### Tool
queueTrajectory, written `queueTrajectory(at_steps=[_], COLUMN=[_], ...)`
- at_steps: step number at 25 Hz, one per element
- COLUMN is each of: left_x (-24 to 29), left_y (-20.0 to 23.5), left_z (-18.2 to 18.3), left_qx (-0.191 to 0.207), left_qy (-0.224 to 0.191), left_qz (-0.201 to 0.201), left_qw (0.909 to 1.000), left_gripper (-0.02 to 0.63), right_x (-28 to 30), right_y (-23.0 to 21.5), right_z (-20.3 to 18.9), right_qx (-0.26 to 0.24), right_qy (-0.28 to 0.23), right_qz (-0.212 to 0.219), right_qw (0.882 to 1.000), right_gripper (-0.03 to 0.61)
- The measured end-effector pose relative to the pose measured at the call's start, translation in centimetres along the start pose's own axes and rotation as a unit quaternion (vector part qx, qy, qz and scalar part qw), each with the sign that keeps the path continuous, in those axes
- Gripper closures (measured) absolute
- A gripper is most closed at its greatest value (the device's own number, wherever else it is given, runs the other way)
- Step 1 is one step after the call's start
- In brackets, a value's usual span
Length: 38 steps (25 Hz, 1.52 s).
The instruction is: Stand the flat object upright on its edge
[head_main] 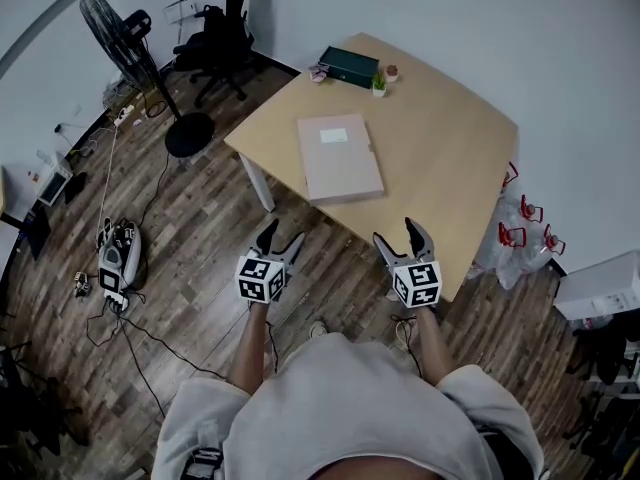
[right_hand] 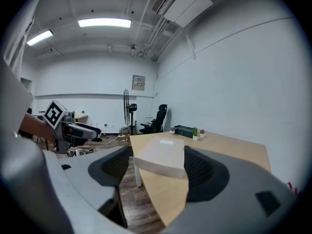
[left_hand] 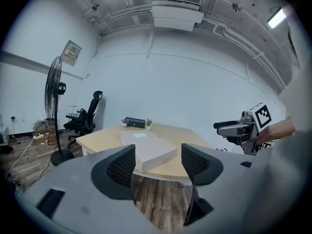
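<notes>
Two grippers, both with jaws standing wide apart and nothing between the pads. Left gripper (head_main: pixel 282 235) and right gripper (head_main: pixel 397 235) point nearly level toward the table (head_main: pixel 450 158). In the head view the left one hangs over the wood floor (head_main: pixel 200 268), short of the table's near edge; the right one appears at about that edge.

Flat box (head_main: pixel 340 158), pale, lies broad face down on the table, not yet raised. Its near short end sits close to the table's near edge.

Key relation: the box lies straight ahead of the pair. Its long axis runs away from the person, tilted slightly in the head view, so a short end faces the jaws. The left gripper lines up just outside the box's left long side, the right just outside its right long side. Each gripper view shows the box through the gap between its own jaws, farther off, with no contact. Neither gripper is clearly nearer; both stand near the close corners.

Judgement: a hold on the two long sides from either flank looks likely, then tipping the box onto one edge. The far end of the table holds a dark green case (head_main: pixel 349 65) and small potted plants (head_main: pixel 379 86), well apart from the box.
</notes>
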<state>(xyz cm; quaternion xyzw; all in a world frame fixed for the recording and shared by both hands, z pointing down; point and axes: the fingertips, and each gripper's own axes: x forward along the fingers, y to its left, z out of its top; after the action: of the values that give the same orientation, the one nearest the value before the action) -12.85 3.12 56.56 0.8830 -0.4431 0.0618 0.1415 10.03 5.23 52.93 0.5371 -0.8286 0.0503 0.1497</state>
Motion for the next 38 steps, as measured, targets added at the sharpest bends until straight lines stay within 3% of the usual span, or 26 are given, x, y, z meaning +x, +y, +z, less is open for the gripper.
queueTrajectory(at_steps=[17,38], left_x=[4.6,14.5], left_y=[2.8,8.2], left_z=[0.6,3.2], left_qx=[-0.001,-0.020], left_qy=[0.015,0.041], left_qz=[-0.017,0.041], left_qw=[0.9997,0.9981], left_gripper=[0.322,0.323], right_x=[3.8,16.2], right_y=[-2.1,-9.8], right_z=[-0.4,1.7], right_qx=[0.011,0.016], right_qy=[0.013,0.022], right_qz=[-0.016,0.050], right_qw=[1.000,0.998], right_gripper=[0.239,0.225])
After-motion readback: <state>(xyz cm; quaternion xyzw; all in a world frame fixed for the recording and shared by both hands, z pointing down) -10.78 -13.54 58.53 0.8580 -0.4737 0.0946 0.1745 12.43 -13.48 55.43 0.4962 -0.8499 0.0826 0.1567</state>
